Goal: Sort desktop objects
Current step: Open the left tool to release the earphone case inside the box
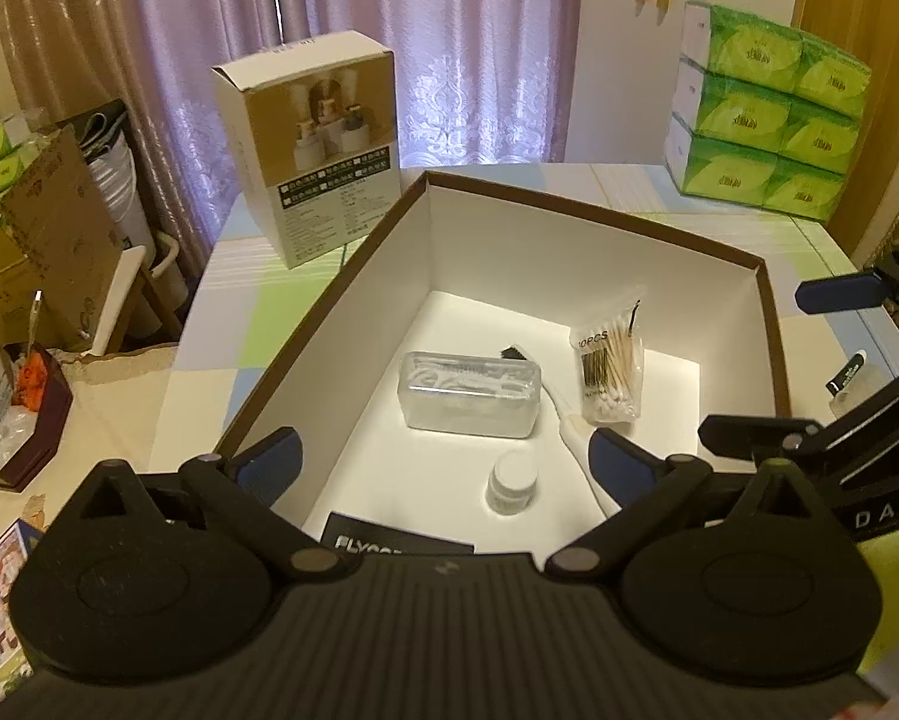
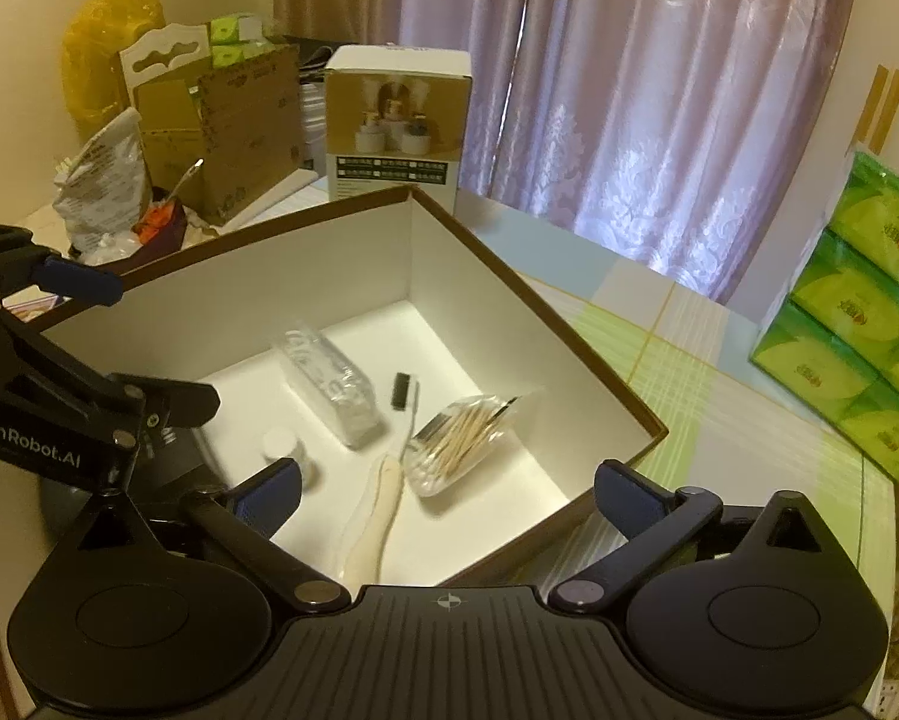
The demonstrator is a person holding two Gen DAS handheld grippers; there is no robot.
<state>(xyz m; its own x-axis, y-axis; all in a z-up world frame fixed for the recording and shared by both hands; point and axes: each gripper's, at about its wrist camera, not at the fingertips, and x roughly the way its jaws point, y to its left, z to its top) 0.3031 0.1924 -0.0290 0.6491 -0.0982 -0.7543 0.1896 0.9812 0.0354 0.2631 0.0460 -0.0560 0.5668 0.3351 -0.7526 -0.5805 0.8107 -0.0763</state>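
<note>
A brown-rimmed cardboard box (image 1: 770, 324) with a white inside sits on the checked surface (image 1: 239, 312), and both claws hover over its near side, neither one grasping anything. The left claw (image 1: 446, 459) is spread wide and released, its blue-padded fingertips (image 1: 275, 459) apart above the box's near end; the right claw (image 2: 446, 492) is likewise released, one fingertip over the inside of the box and the other outside its rim. Inside the box lie a clear plastic case (image 1: 470, 394), a bag of cotton swabs (image 1: 608, 375) marked with a piece count, a cream-handled toothbrush (image 2: 380, 492) with a dark head lying between the case and the swabs, and a small white-capped jar (image 1: 512, 483) near the front. A black card with white lettering (image 1: 398, 542) (only partly visible behind the left claw's body) rests at the box's near edge. On the surface just right of the box lies a small dark tube (image 1: 847, 373). Behind the box stands an upright product carton (image 1: 311, 138), and a stack of green tissue packs (image 1: 761, 108) sits at the far right.
</note>
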